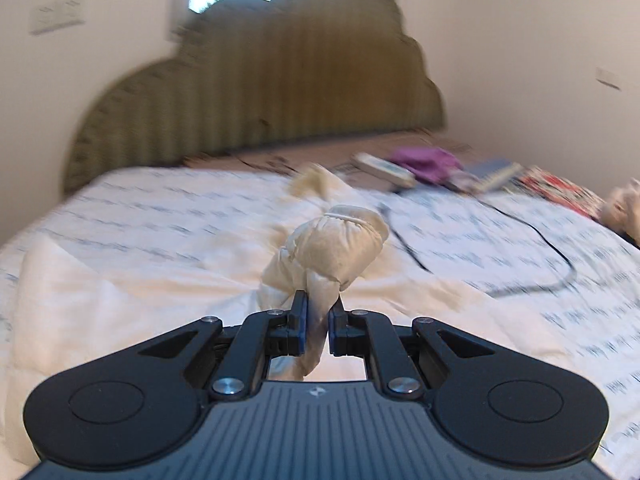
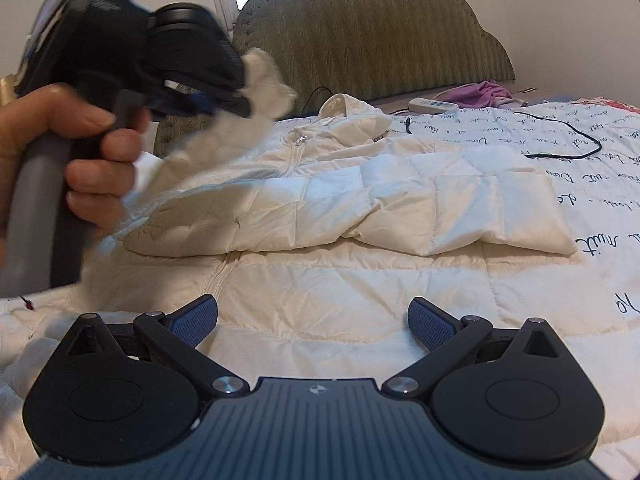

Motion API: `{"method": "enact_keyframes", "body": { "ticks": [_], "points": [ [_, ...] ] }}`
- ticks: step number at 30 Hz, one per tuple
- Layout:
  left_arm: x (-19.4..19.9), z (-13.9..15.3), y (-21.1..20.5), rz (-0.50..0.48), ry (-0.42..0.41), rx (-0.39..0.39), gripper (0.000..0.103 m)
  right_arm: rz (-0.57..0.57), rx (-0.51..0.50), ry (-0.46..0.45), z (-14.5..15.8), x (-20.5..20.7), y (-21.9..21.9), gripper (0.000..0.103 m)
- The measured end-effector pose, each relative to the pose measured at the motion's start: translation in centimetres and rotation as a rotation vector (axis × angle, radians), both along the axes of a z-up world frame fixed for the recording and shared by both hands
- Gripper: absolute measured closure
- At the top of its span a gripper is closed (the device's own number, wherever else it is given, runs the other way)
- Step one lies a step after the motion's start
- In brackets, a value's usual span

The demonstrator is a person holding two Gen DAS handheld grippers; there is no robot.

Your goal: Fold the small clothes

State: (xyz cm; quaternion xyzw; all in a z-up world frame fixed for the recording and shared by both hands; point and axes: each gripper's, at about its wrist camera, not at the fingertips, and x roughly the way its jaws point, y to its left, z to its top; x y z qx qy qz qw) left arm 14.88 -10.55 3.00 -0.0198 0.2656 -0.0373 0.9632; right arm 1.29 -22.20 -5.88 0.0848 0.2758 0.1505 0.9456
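Observation:
A cream quilted puffer jacket lies spread on the bed, zip up, one sleeve folded across its body. My left gripper is shut on the other sleeve's cuff and holds it lifted above the bed. In the right wrist view the left gripper is seen at the upper left, held by a hand, with the blurred cuff in its fingers. My right gripper is open and empty, low over the jacket's near hem.
A white printed bedsheet covers the bed. A black cable snakes at the back right, beside a white power strip and a purple garment. A green padded headboard stands behind. Books lie at far right.

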Motion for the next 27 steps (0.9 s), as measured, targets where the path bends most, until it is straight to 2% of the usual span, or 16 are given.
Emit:
{"method": "enact_keyframes", "body": {
  "ticks": [5,7,9,11,12,14,17,19,23,27],
  "points": [
    [1.1,-1.4,-2.6,-0.079,0.06,-0.017,0.092,-0.002,-0.004,0.007,-0.1,0.2,0.0,0.0],
    [1.6,-1.8,-3.0,-0.108,0.103,-0.031,0.086,0.0,-0.004,0.004,-0.1,0.1,0.0,0.0],
    [1.9,-2.1,-3.0,-0.139,0.137,-0.062,0.066,0.003,0.006,0.005,-0.1,0.2,-0.1,0.0],
    [1.8,-2.0,-2.7,-0.163,0.132,-0.103,0.024,0.004,0.014,0.005,-0.1,0.2,-0.2,0.0],
    [1.4,-1.8,-2.6,-0.169,0.108,-0.117,0.018,0.005,0.018,0.006,-0.2,0.2,-0.3,0.0],
    [0.6,-0.9,-2.5,-0.195,0.047,-0.118,0.015,0.002,0.027,0.009,-0.2,0.3,-0.4,0.0],
    [-0.4,0.8,-2.4,-0.25,0.007,-0.074,0.015,-0.004,0.051,0.01,-0.2,0.3,-0.8,0.0],
    [-1.3,2.1,-1.1,-0.215,-0.053,-0.026,0.015,-0.006,0.068,0.013,-0.2,0.4,-1.1,0.0],
    [-3.0,3.5,3.5,-0.021,-0.129,0.084,0.015,-0.014,0.084,0.008,-0.2,0.3,-1.3,0.0],
    [-3.8,2.7,8.5,0.181,-0.14,0.167,0.013,-0.032,0.101,-0.053,0.7,-0.4,-1.7,0.0]
  ]
}}
